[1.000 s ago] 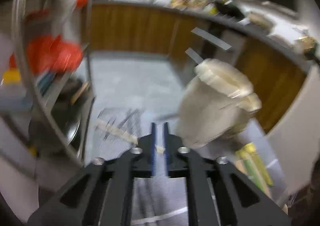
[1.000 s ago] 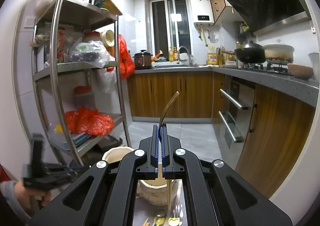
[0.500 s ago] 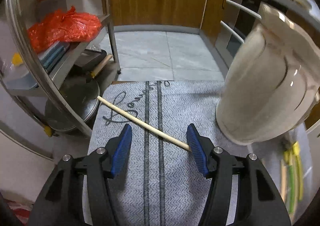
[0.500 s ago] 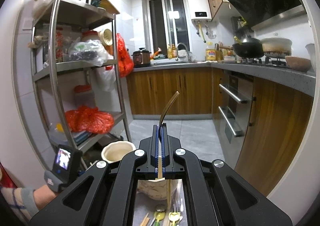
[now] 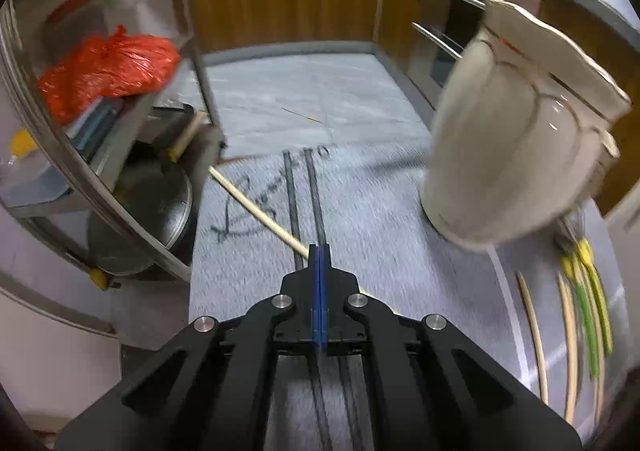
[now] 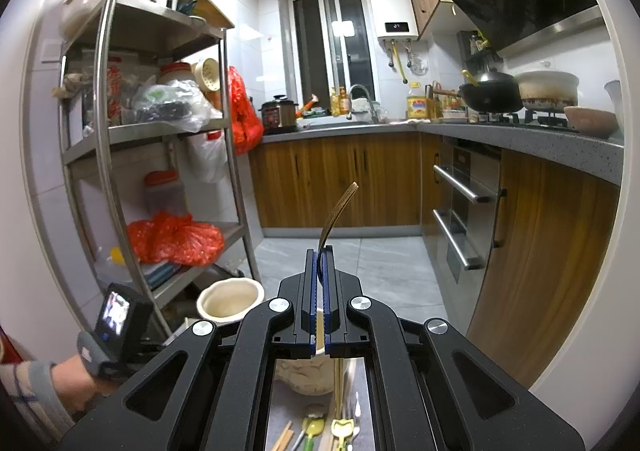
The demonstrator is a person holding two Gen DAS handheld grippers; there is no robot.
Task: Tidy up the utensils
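Left claw (image 5: 319, 251) is pressed together on the near end of a wooden chopstick (image 5: 256, 207) lying on the grey mat (image 5: 380, 211); right claw (image 6: 319, 251) pinches a gold fork (image 6: 334, 215), tines upward. The cream jar (image 5: 516, 139) stands on the mat. Judged early: several utensils (image 5: 580, 323) remain loose beside the jar.

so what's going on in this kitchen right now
A person is sorting utensils with a handheld gripper in each hand. The left gripper is shut on the end of a wooden chopstick lying on the grey mat, beside a cream ceramic holder. The right gripper holds a fork upright above the holder. More utensils lie on the mat.
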